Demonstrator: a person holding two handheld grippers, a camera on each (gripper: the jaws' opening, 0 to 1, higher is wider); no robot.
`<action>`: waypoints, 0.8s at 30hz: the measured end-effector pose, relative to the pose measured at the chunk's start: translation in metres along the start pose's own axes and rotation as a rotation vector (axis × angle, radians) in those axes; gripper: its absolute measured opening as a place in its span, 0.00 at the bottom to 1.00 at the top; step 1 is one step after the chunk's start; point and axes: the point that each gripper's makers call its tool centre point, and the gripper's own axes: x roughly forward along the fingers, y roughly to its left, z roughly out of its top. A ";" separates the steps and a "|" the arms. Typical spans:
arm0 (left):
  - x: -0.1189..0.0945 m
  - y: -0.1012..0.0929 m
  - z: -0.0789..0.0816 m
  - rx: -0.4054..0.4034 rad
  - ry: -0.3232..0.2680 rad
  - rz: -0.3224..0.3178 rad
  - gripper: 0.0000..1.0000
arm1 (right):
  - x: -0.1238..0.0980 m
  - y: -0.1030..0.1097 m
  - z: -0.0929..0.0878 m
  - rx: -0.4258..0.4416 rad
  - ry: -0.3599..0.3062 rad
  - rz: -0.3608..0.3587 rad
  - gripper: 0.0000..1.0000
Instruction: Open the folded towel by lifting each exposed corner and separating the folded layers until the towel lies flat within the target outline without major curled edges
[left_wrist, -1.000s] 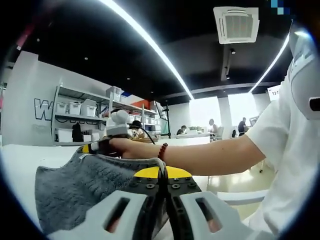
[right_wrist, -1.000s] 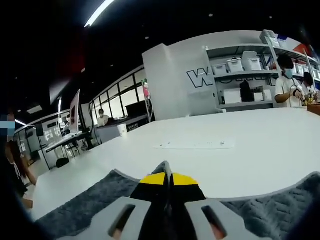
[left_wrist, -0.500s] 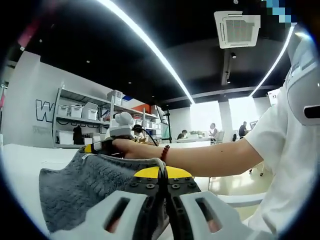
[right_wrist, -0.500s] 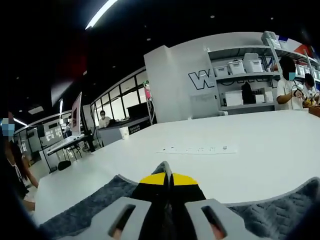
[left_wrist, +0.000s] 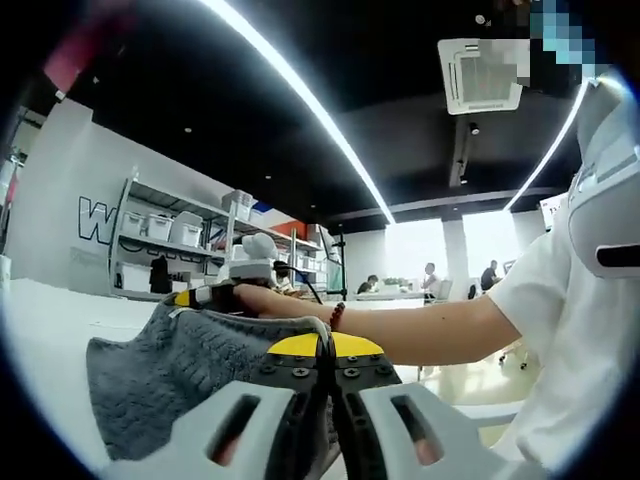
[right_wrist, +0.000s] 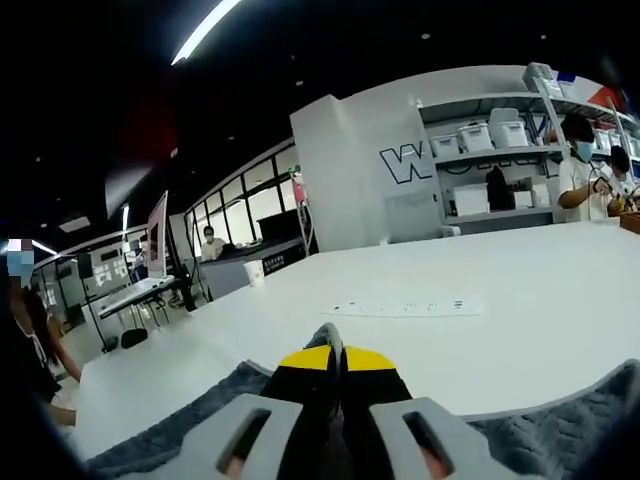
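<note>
Two grippers pinch one grey towel (left_wrist: 170, 375) above the white bench (right_wrist: 520, 320). Left gripper (left_wrist: 325, 345) is clamped on its near edge; right gripper (right_wrist: 335, 350) is clamped on another edge, towel spreading either side.

My work surface: broad white table (right_wrist: 520, 330). Grey towel (right_wrist: 560, 440) lying on near edge before me. Farther out, thin white paper strip (right_wrist: 405, 307) flat on tabletop, well apart from towel.
</note>
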 end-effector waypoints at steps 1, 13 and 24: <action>-0.001 0.001 0.001 0.007 0.000 0.004 0.00 | 0.000 0.001 0.000 -0.002 0.003 -0.002 0.00; -0.007 0.006 0.012 -0.063 -0.047 0.011 0.00 | 0.002 0.013 0.009 0.013 -0.003 0.030 0.00; -0.015 0.008 0.024 -0.040 -0.048 0.014 0.00 | -0.001 0.039 0.014 -0.008 -0.015 0.059 0.00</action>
